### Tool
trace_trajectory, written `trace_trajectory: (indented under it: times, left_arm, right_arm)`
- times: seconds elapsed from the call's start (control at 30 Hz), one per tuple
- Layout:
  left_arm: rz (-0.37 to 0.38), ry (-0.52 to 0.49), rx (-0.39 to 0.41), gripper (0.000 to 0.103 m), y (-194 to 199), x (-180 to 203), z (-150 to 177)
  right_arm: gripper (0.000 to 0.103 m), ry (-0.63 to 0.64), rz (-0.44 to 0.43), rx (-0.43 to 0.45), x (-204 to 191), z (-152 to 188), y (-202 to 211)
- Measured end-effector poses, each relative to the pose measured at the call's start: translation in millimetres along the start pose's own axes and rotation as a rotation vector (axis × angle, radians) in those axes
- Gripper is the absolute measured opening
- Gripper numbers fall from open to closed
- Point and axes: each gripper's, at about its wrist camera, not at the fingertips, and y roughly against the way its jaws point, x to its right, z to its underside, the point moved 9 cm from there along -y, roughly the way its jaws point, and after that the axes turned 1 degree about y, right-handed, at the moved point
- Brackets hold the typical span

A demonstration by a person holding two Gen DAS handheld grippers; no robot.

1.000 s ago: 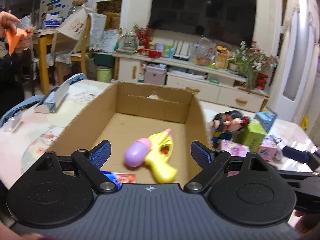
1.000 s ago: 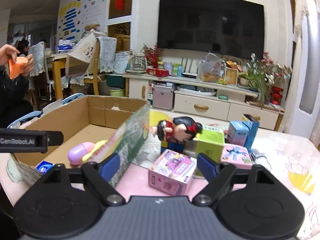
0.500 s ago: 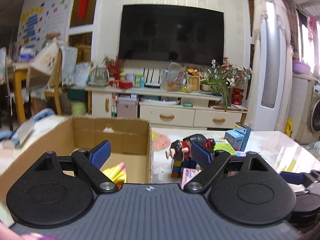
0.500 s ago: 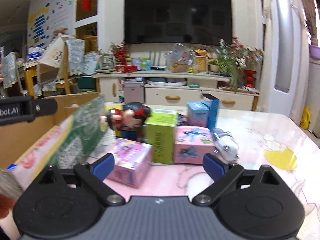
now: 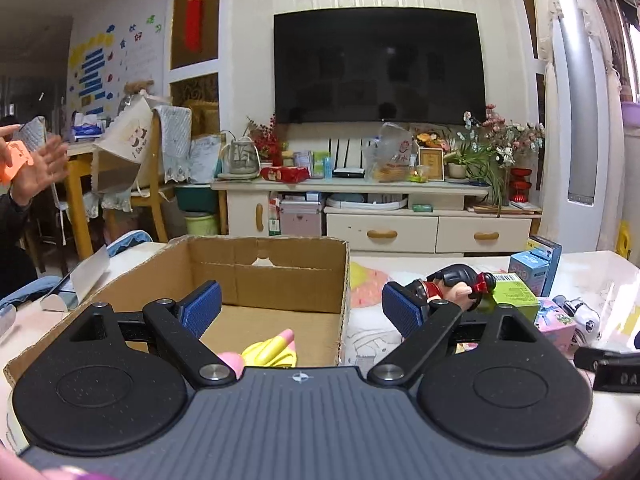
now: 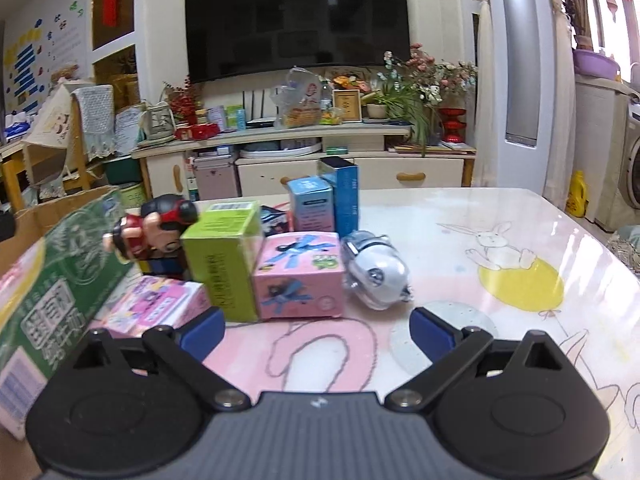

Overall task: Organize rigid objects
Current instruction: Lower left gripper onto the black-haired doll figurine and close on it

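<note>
Left wrist view: left gripper (image 5: pixel 301 313) is hanging w/ jaws wide apart, nothing btwn them, over the cardboard box (image 5: pixel 264 272) at frame centre-left; yellow toy gun (image 5: pixel 272 354) is lying inside, lower centre. Right wrist view: right gripper (image 6: pixel 317 330) is sitting jaws apart and empty too, w/ pink box (image 6: pixel 300 280), green box (image 6: pixel 222 258) and white toy car (image 6: pixel 374 270) clustering mid-frame on the table (image 6: pixel 500 248), doll figure (image 6: pixel 154 226) at left.
</note>
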Motion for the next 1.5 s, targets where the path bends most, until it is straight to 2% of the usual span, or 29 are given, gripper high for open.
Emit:
trace_trajectory:
  times: [0.07,0.27,0.43,0.63,0.77,0.97,1.07,1.3,1.5]
  left_arm:
    - [0.022,-0.013,-0.004,0.103,1.4,8.3,-2.5]
    - [0.178,-0.129,-0.035,0.103,-0.4,54.2,-13.3]
    - [0.313,-0.237,-0.161,0.103,-25.6,93.8,-12.8]
    - [0.340,-0.337,-0.246,0.103,-57.4,111.8,-9.0]
    - [0.368,-0.377,-0.282,0.103,-74.7,121.9,-6.0]
    - [0.432,-0.440,-0.349,0.103,-95.3,134.0,3.7]
    - [0.465,-0.423,-0.359,0.103,-101.1,137.1,3.1]
    - [0.477,-0.373,-0.386,0.103,-109.9,139.5,5.0]
    - [0.508,-0.379,-0.390,0.103,-111.5,138.9,5.5]
  right_arm:
    - [0.099,-0.005,0.015,-0.006,6.8,-1.3,-6.5]
    - [0.099,-0.008,0.041,-0.037,21.9,-1.7,-26.0]
    - [0.100,0.011,0.033,-0.058,25.3,-0.9,-34.6]
    - [0.101,0.032,0.010,-0.051,29.1,-6.9,-42.4]
    - [0.102,0.007,-0.027,-0.060,32.9,-11.6,-50.7]
    - [0.102,-0.053,-0.039,-0.065,46.9,-18.4,-62.3]
    - [0.102,-0.093,-0.043,-0.060,56.0,-22.9,-64.5]
    - [0.098,-0.183,-0.062,-0.064,70.5,-26.8,-66.7]
    - [0.098,-0.152,-0.082,-0.047,61.5,-29.3,-61.5]
